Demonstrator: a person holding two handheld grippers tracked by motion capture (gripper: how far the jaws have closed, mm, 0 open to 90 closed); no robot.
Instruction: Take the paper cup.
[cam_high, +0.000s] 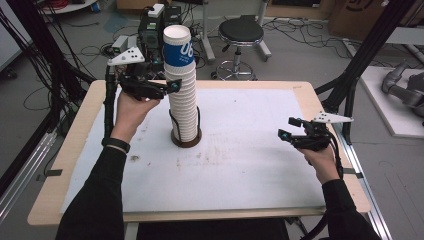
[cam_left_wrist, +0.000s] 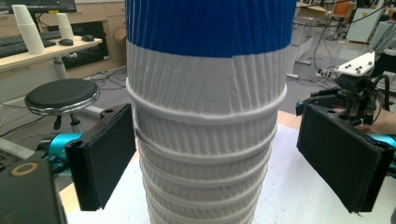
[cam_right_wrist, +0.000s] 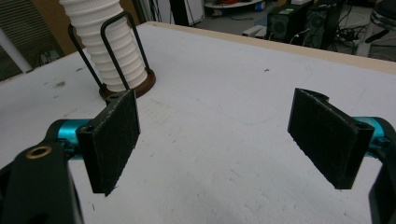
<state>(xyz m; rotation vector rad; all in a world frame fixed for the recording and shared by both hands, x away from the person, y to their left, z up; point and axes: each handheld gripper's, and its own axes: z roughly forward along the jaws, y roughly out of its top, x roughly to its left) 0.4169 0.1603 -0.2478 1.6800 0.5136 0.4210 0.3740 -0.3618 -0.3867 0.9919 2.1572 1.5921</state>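
Cup stack (cam_high: 181, 97): tall column of white ribbed paper cups, top cup w/ blue band (cam_high: 179, 54); stands upright in round brown holder (cam_high: 186, 140) w/ black wire uprights, centre-left on white mat (cam_high: 250, 165), wooden table (cam_high: 320, 107) beneath

L gripper (cam_high: 170, 87): held by left hand (cam_high: 131, 107) at upper part of stack, level w/ cups just below blue band. Left gripper view: stack sits between the two black pads (cam_left_wrist: 103, 154); left-side pad touching or nearly touching the cup wall, other pad clear w/ visible gap. Jaws spread, not clamping

R gripper (cam_high: 286, 134): in right hand (cam_high: 320, 160), near right table edge, well apart from stack. Jaws wide, nothing between; mat behind them

Background: black stool (cam_high: 241, 32) beyond far table edge
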